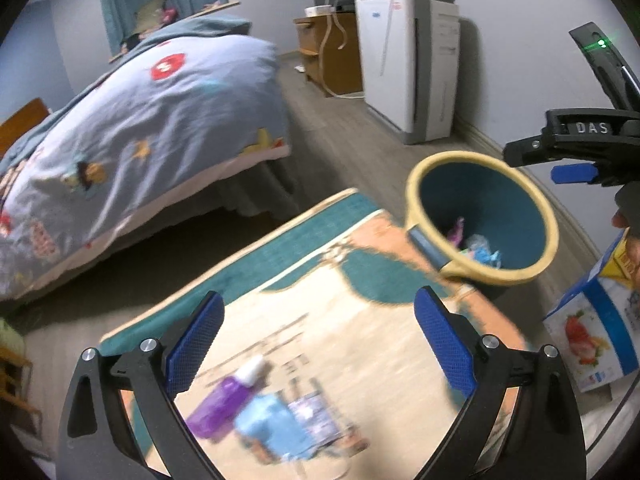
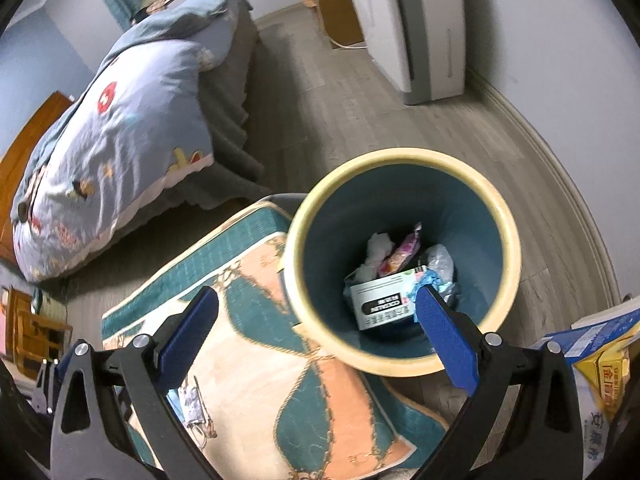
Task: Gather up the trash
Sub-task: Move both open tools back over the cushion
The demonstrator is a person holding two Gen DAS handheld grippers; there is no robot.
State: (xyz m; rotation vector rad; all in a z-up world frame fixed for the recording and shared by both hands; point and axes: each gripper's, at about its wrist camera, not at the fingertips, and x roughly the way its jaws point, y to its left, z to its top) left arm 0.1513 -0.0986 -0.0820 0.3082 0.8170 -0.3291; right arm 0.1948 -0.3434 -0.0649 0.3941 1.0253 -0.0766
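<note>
A round bin (image 2: 400,157) with a yellow rim and teal inside stands on the floor at the rug's corner. In it lie a white box (image 2: 382,304), crumpled tissue (image 2: 376,246) and a pink wrapper (image 2: 404,252). My right gripper (image 2: 318,320) hangs open over the bin's near rim with nothing between its fingers. My left gripper (image 1: 320,320) is open and empty above the patterned rug (image 1: 360,344). Below it on the rug lie a purple bottle (image 1: 224,404), a light blue item (image 1: 264,424) and a small wrapper (image 1: 316,412), all blurred. The bin (image 1: 460,156) is ahead to the right.
A bed with a blue quilt (image 1: 152,128) fills the left. A white appliance (image 1: 408,64) and a wooden cabinet (image 1: 332,52) stand by the far wall. A blue and white carton (image 1: 592,332) stands right of the bin. Another wrapper (image 2: 192,404) lies on the rug.
</note>
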